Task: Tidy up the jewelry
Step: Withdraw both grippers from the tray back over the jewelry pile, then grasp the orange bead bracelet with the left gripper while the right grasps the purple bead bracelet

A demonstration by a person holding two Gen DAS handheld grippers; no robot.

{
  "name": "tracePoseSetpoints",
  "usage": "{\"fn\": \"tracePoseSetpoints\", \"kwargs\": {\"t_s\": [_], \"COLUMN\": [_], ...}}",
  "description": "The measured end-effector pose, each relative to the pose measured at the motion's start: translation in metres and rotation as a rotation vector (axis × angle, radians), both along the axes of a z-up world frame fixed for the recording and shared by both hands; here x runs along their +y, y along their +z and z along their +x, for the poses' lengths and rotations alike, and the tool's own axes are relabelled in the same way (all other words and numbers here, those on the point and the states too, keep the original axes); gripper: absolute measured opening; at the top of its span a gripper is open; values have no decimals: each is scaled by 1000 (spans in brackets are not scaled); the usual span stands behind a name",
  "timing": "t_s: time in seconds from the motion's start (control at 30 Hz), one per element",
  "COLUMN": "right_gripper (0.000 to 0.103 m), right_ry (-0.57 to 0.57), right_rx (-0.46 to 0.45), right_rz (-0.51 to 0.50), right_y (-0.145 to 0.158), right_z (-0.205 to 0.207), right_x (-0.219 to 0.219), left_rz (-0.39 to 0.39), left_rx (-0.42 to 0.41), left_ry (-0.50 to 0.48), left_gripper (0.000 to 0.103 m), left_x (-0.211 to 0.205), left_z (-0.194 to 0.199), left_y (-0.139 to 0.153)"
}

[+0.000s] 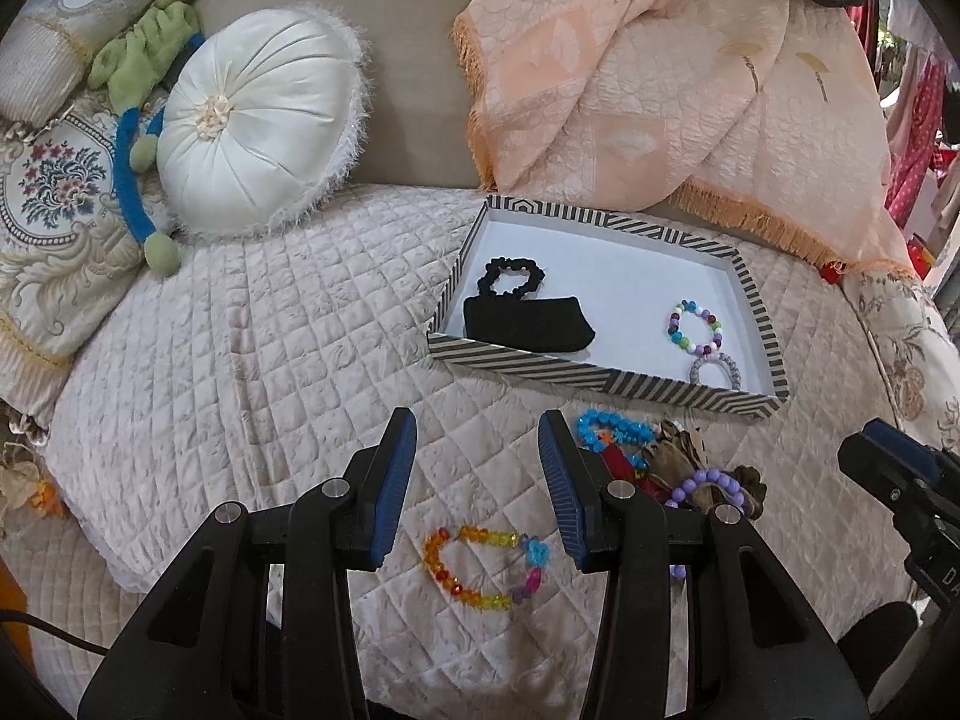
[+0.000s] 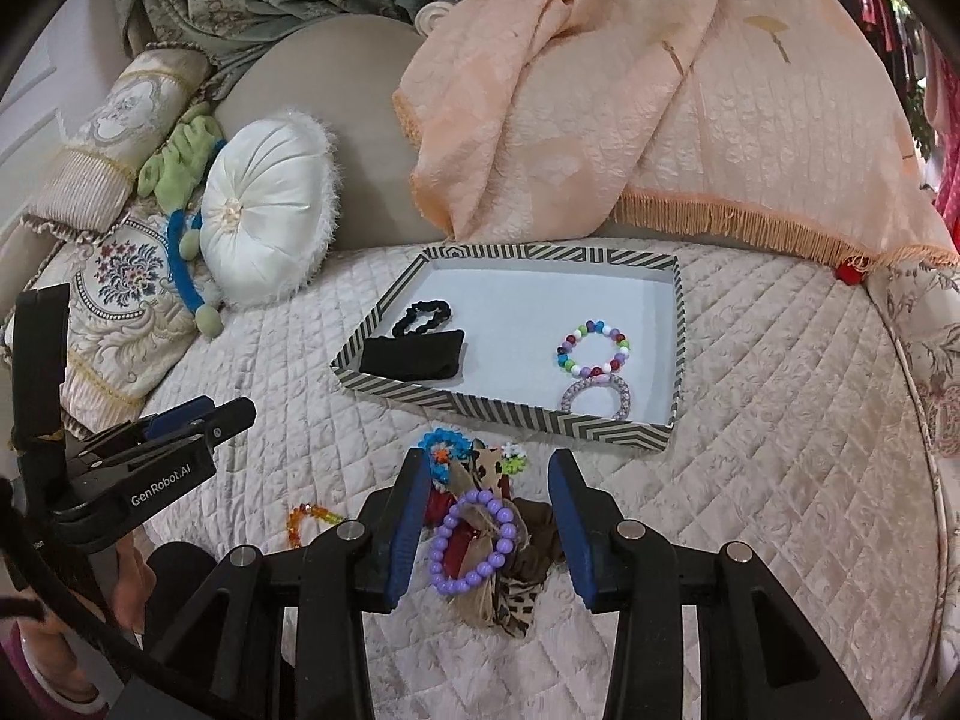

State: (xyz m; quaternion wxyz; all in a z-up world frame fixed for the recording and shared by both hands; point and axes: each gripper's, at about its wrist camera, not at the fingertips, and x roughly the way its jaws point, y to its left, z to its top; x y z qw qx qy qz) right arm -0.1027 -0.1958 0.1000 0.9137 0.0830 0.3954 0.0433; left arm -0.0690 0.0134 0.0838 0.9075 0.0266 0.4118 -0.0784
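Observation:
A striped tray [image 1: 600, 373] [image 2: 504, 411] lies on the quilted bed. It holds a black pouch [image 1: 528, 324] [image 2: 414, 357], a black scrunchie [image 1: 510, 273] [image 2: 423, 315], a multicoloured bead bracelet [image 1: 695, 326] [image 2: 594, 348] and a silver ring-shaped bracelet [image 1: 717, 367] [image 2: 597, 399]. My left gripper [image 1: 477, 480] is open above an orange-yellow bead bracelet [image 1: 480, 567] [image 2: 309, 519]. My right gripper [image 2: 489, 522] is open over a pile with a purple bead bracelet [image 2: 474, 540] [image 1: 711, 483], a blue bead bracelet [image 1: 612, 429] [image 2: 444, 447] and leopard-print scrunchies [image 2: 516, 600].
A round white cushion [image 1: 258, 120] [image 2: 264, 216], a green and blue plush toy [image 1: 144, 120] and embroidered pillows [image 1: 54, 216] lie at the back left. A peach fringed blanket [image 1: 660, 90] [image 2: 660, 120] drapes behind the tray. The left gripper's side shows in the right wrist view [image 2: 180, 432].

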Motion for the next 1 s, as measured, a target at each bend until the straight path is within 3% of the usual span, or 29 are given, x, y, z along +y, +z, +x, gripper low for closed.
{"fn": "tracePoseSetpoints", "kwargs": {"t_s": [0.4, 0.63, 0.7, 1.0], "right_gripper": [39, 40, 40, 40], "right_ry": [11, 25, 43, 138], "right_rx": [12, 61, 83, 116], "right_rz": [-12, 14, 18, 17], "right_y": [1, -15, -23, -55], "right_z": [-10, -13, -13, -1], "right_x": [2, -10, -11, -5], "left_rz": [-39, -116, -136, -136], "left_rx": [22, 133, 174, 328], "left_ry": [-6, -21, -32, -29], "left_gripper": [42, 42, 48, 48], "left_x": [14, 37, 41, 55], "left_z": [-10, -4, -3, 2], "left_y": [4, -11, -20, -72]}}
